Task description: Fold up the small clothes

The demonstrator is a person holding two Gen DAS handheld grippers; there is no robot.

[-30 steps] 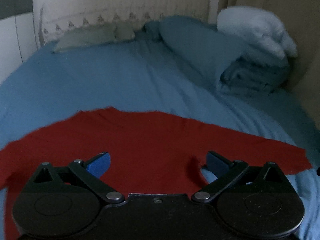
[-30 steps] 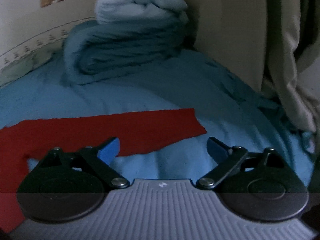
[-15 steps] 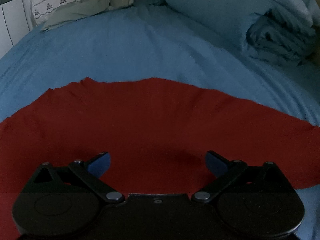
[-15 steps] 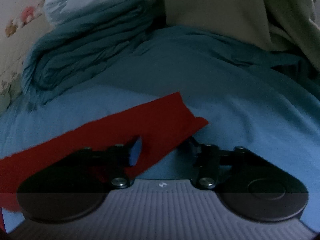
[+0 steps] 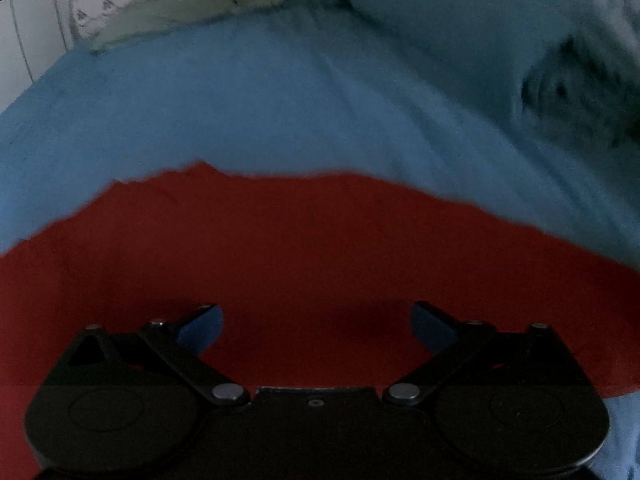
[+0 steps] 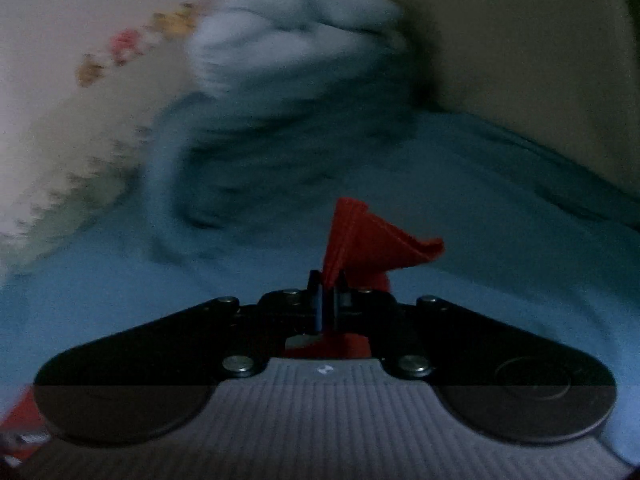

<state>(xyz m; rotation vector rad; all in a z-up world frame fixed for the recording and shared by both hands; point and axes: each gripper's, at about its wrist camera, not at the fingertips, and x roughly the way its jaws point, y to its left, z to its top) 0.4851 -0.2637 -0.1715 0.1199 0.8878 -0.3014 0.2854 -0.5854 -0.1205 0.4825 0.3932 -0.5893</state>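
A red garment (image 5: 312,248) lies spread flat on the blue bedsheet (image 5: 248,112) in the left wrist view. My left gripper (image 5: 316,320) is open just above the cloth, its blue-padded fingers wide apart with nothing between them. In the right wrist view my right gripper (image 6: 328,284) is shut on a corner of the red garment (image 6: 368,240), which sticks up in a folded peak above the fingertips, lifted off the sheet.
A rolled blue duvet (image 5: 560,72) with a pale blanket (image 6: 288,28) on top lies at the head of the bed. A pillow (image 5: 188,16) sits far left. A beige wall (image 6: 520,60) runs along the bed's right side.
My right gripper closed on the garment's right end and lifted it, bunching the cloth into a peak. My left gripper moved lower and further over the red cloth, still open.
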